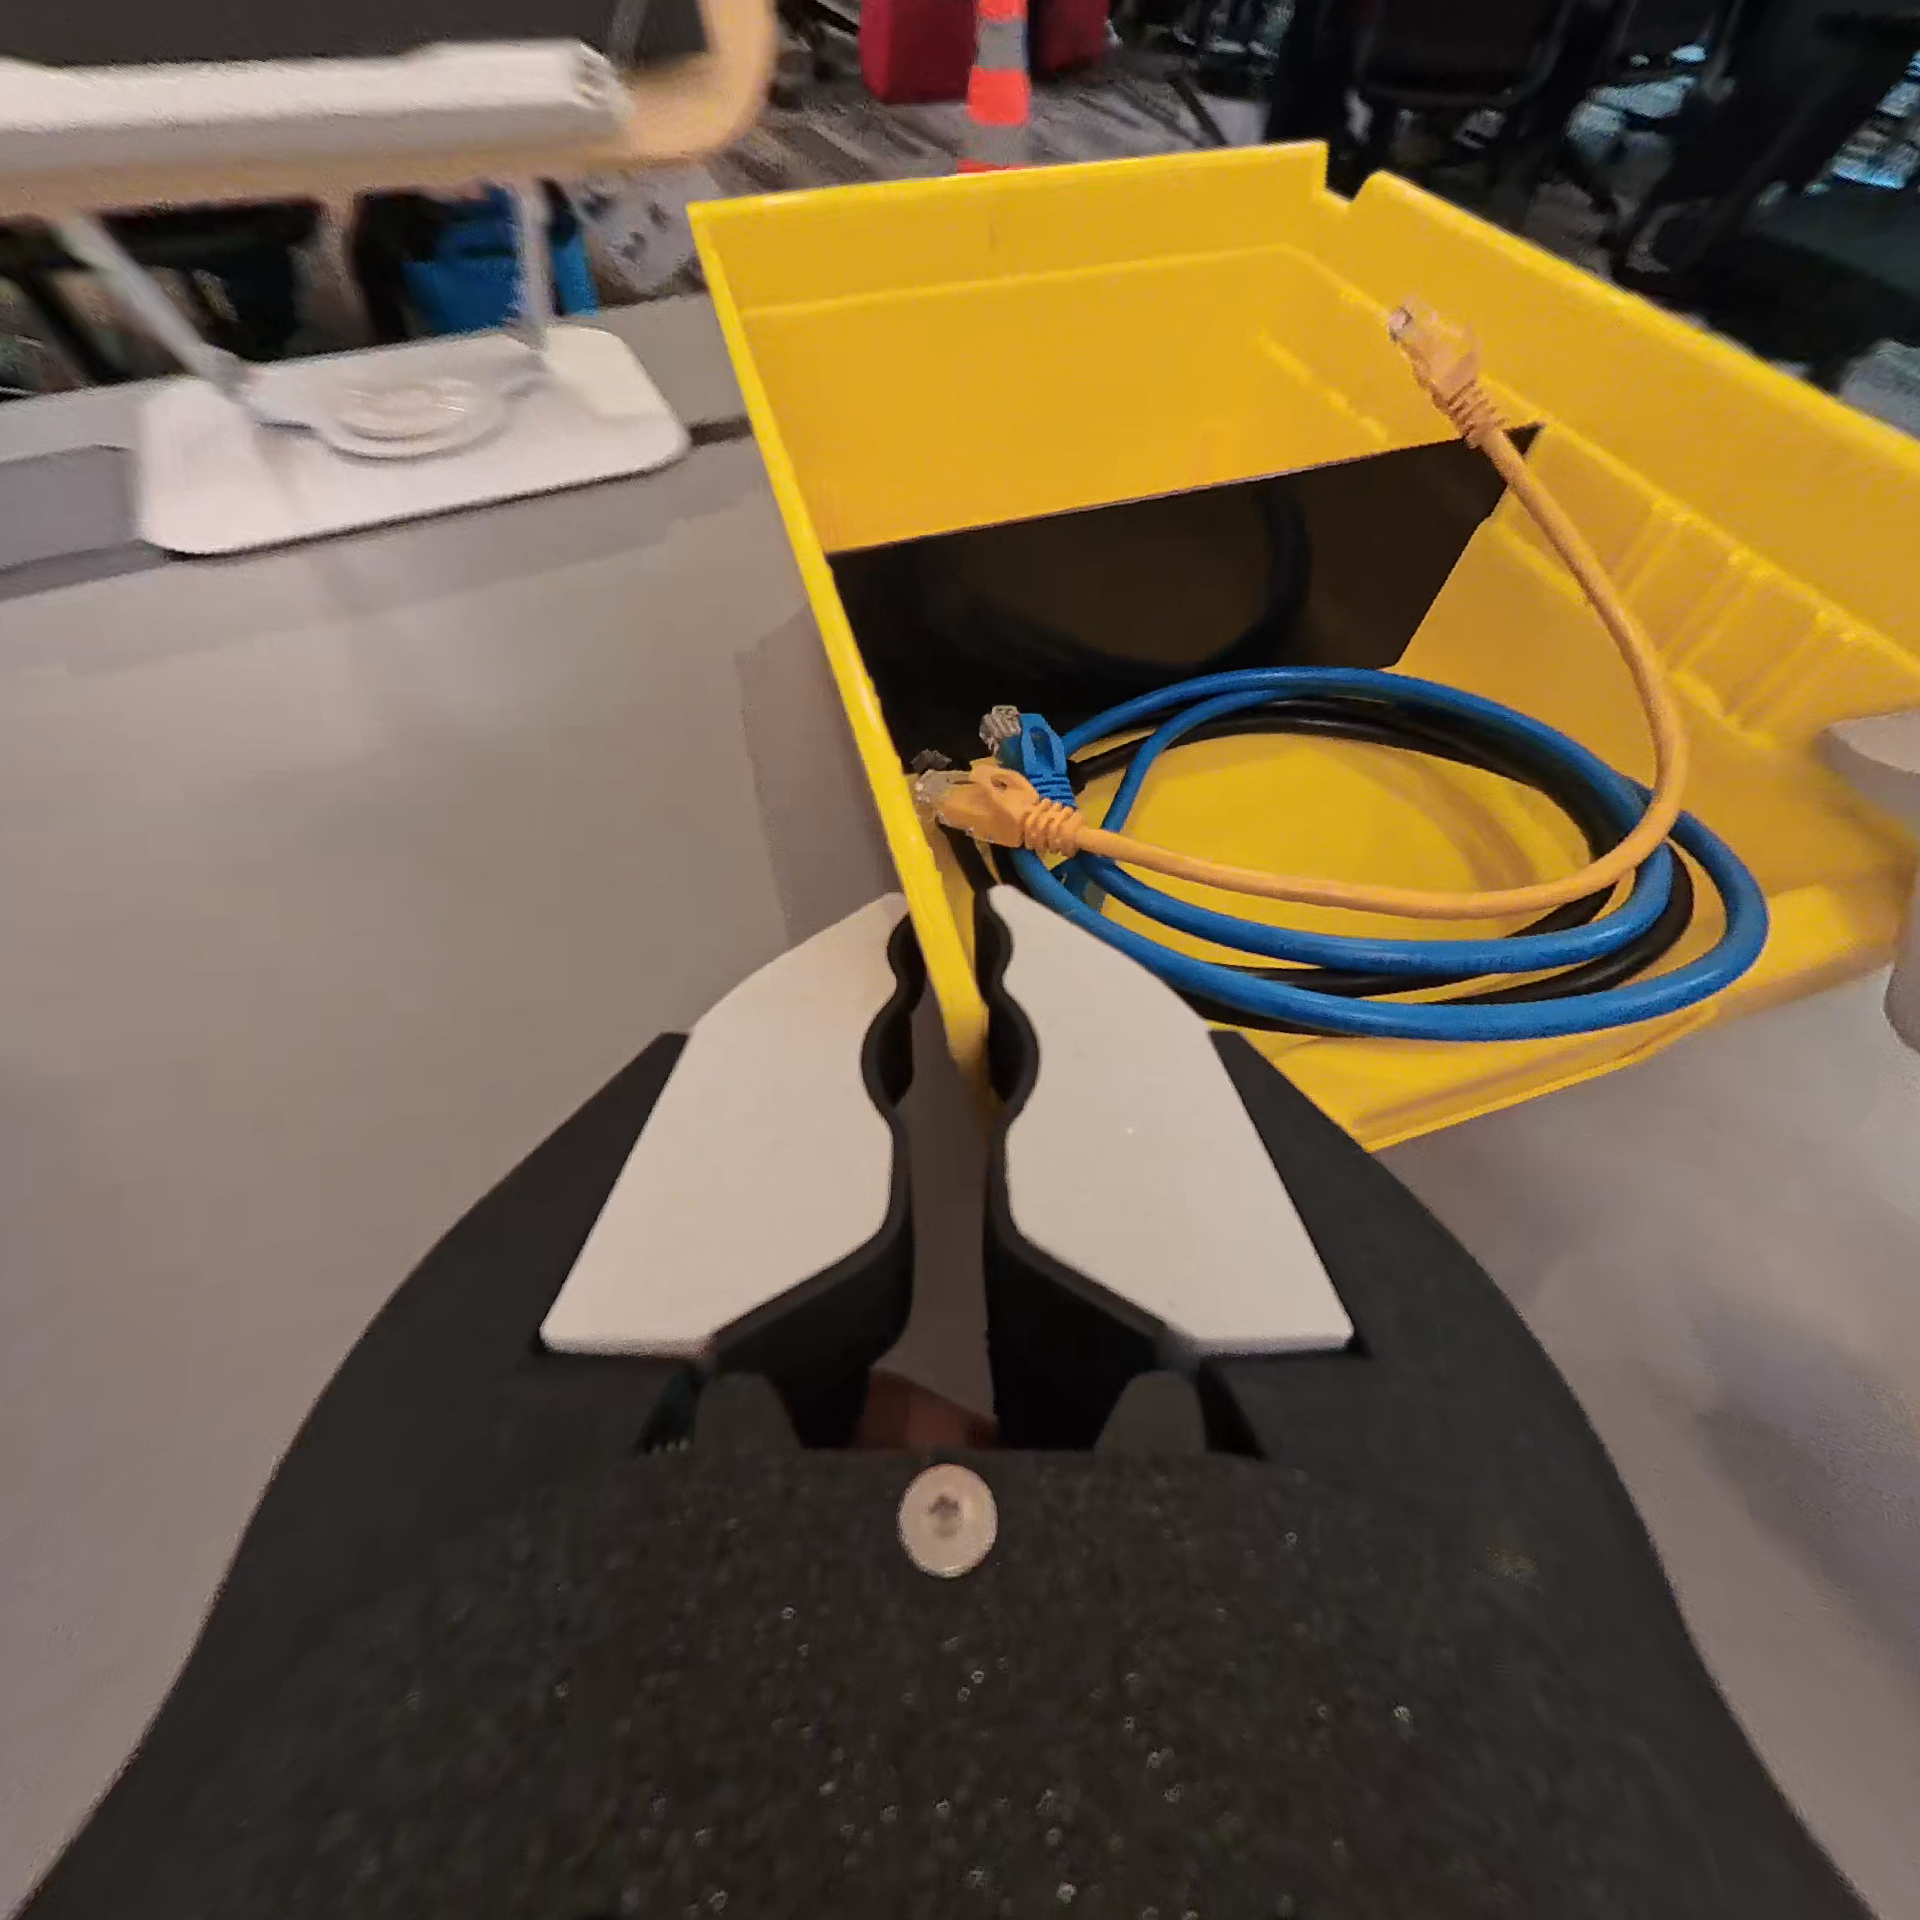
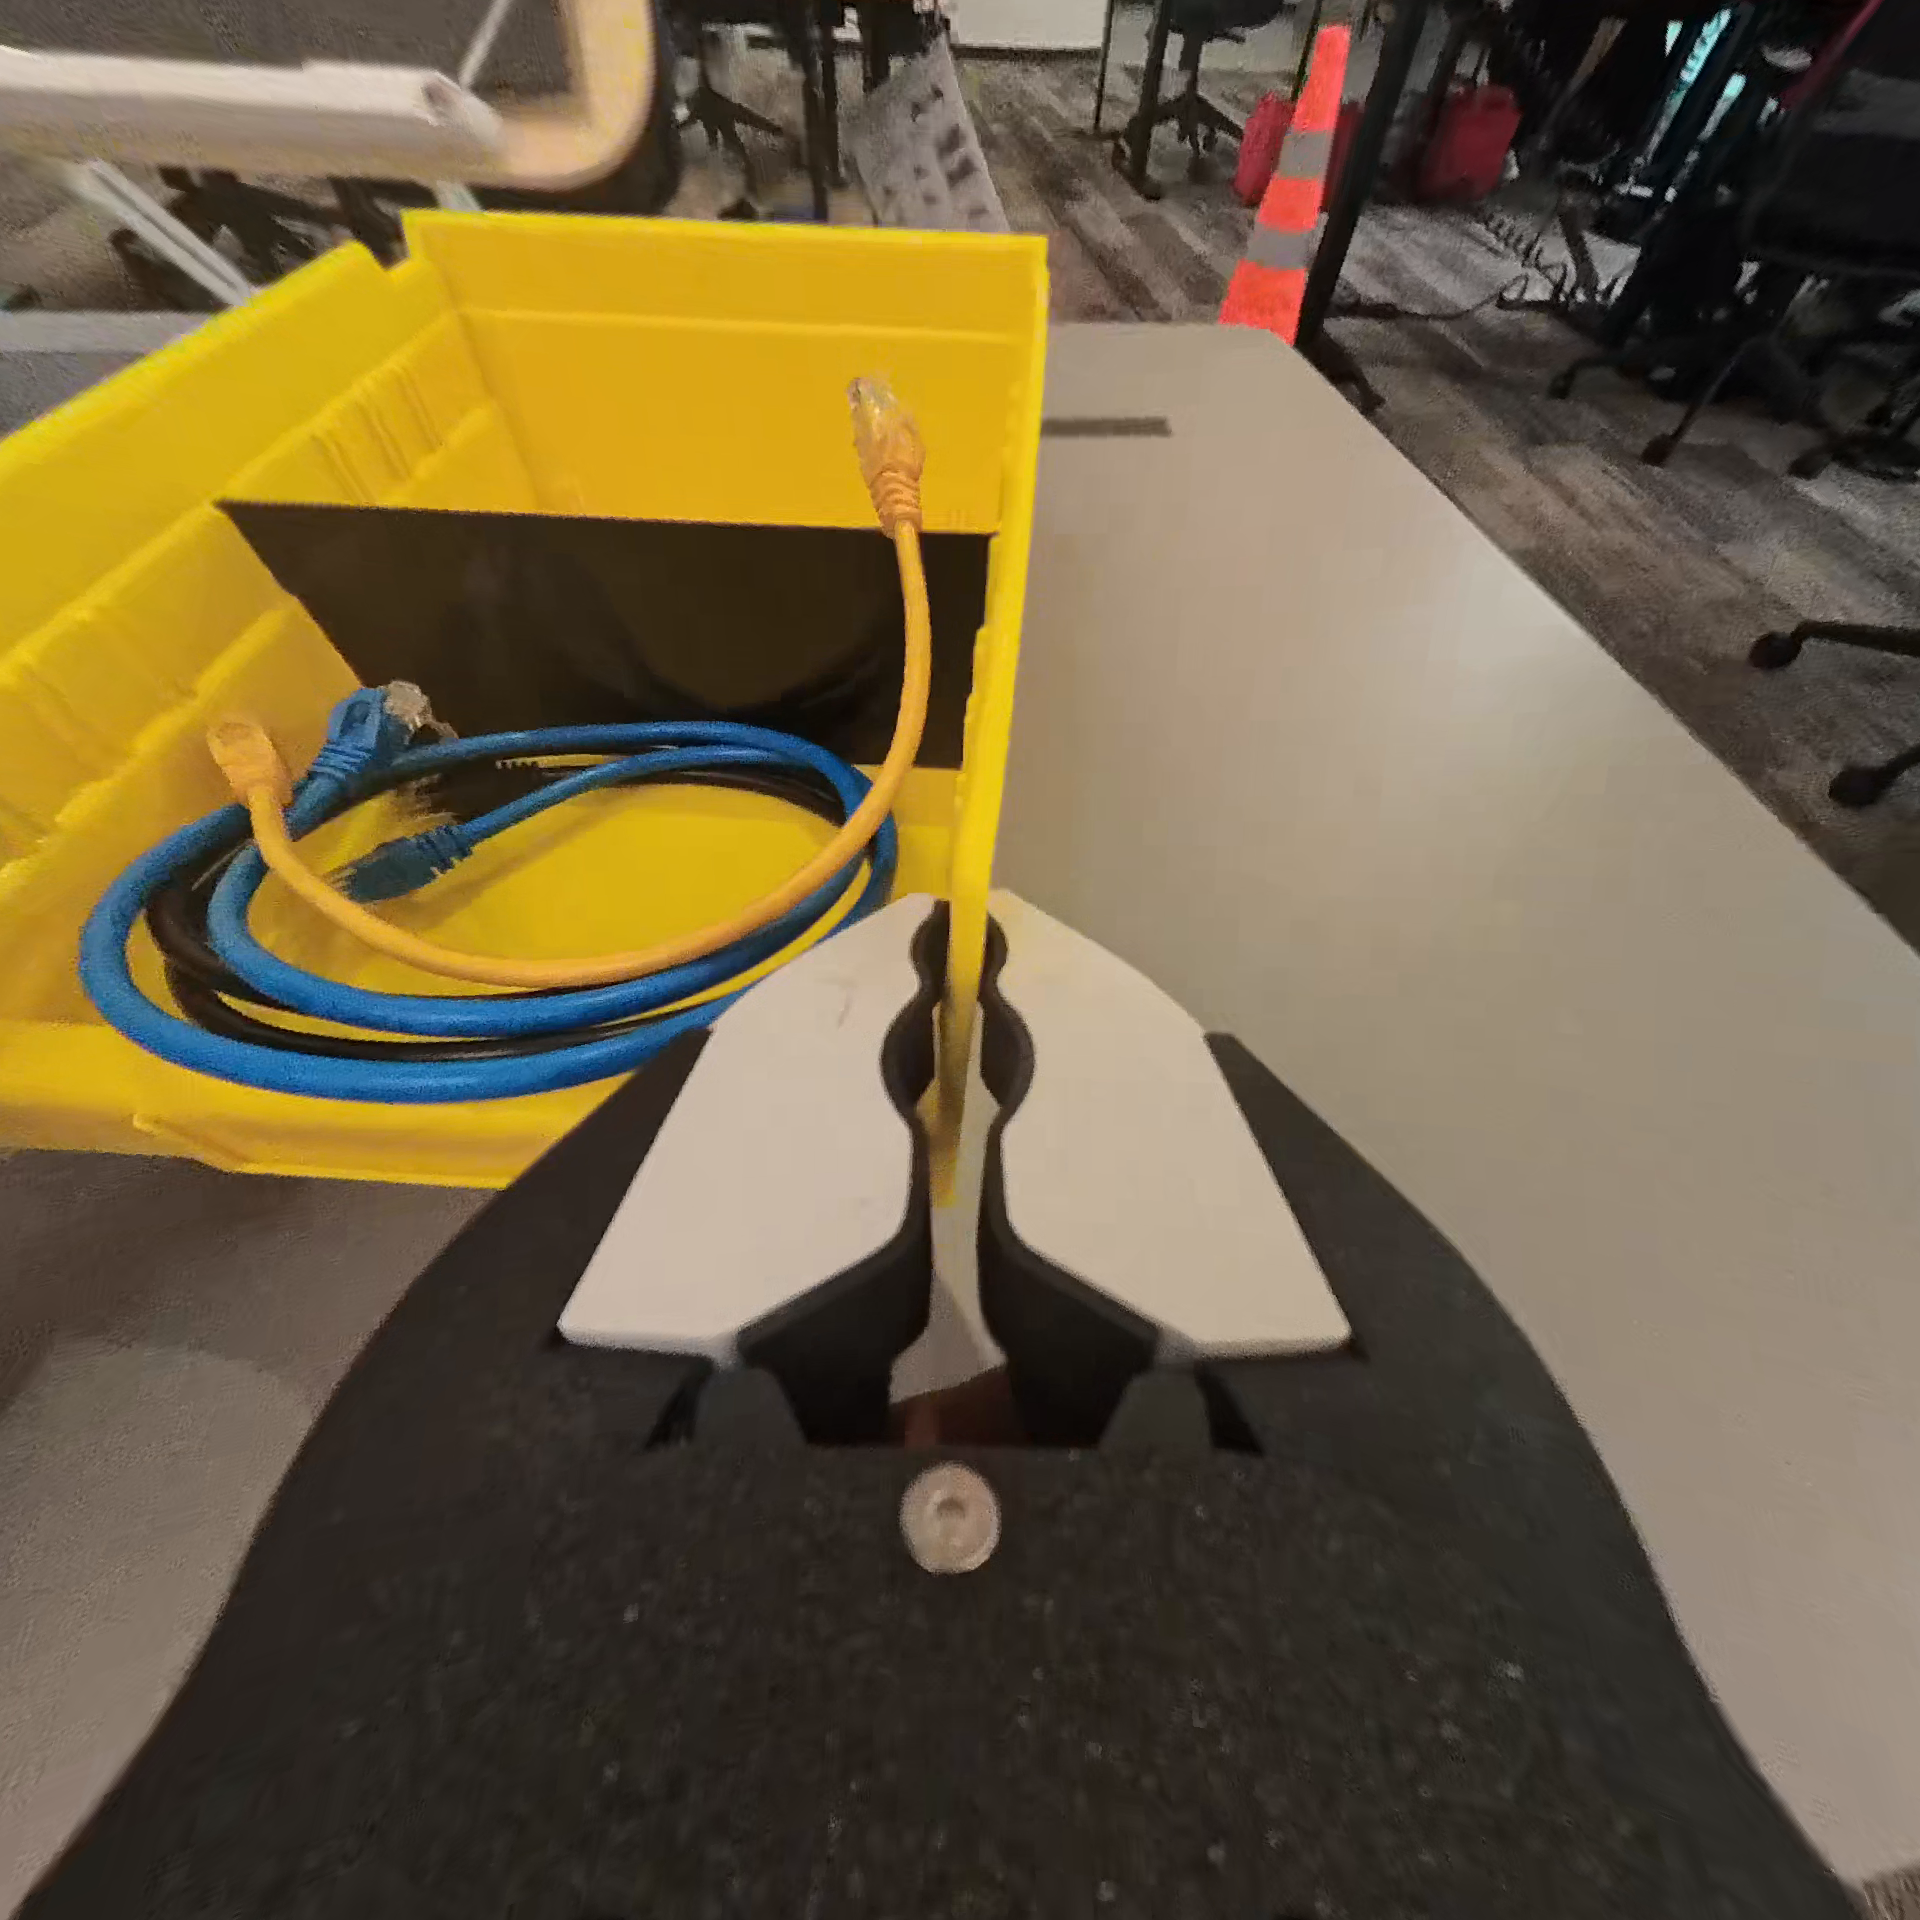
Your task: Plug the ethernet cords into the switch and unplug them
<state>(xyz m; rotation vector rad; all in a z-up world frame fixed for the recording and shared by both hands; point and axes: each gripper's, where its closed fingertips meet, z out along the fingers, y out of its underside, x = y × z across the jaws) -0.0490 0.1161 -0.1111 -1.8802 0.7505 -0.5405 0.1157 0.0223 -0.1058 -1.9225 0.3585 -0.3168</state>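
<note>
**Both grippers are clamping the bin walls; the cords are lying coiled inside**

The left hand-held gripper point(image 1: 948, 920) is pinching the left side wall of the yellow bin point(image 1: 1039, 260) near its front corner, its pale fingers point(image 1: 769, 1122) pressed in on the thin plastic. The right hand-held gripper point(image 2: 961, 914) is doing the same on the opposite wall, near the other front corner. The bin is sitting on the grey tabletop point(image 1: 364, 831), and no switch is showing in either view.

The ethernet cords are resting in the bin's front compartment, ahead of a black divider point(image 2: 582, 603). A blue cord point(image 1: 1455, 997) is looping in a loose flat coil over a black cord point(image 1: 1351, 977), and a shorter orange cord point(image 1: 1299, 883) is lying across them.

These cords are likely light, springy and limp along their length, so a grip mid-cable would let the end droop and swing. The better hold is probably the ribbed boot just behind a plug, where the cord is stiffest. The clear plugs and their latch tabs look fragile and smooth, so squeezing there seems unwise.

One orange plug point(image 1: 1439, 364) is standing up, pointing upward and toward the bin's back wall, its cable arcing down along the right wall into the coil. The other orange plug point(image 1: 971, 805) and a blue plug point(image 1: 1023, 743) are lying low, pointing toward the left wall. The coil's long axis is running roughly across the bin's width.
</note>
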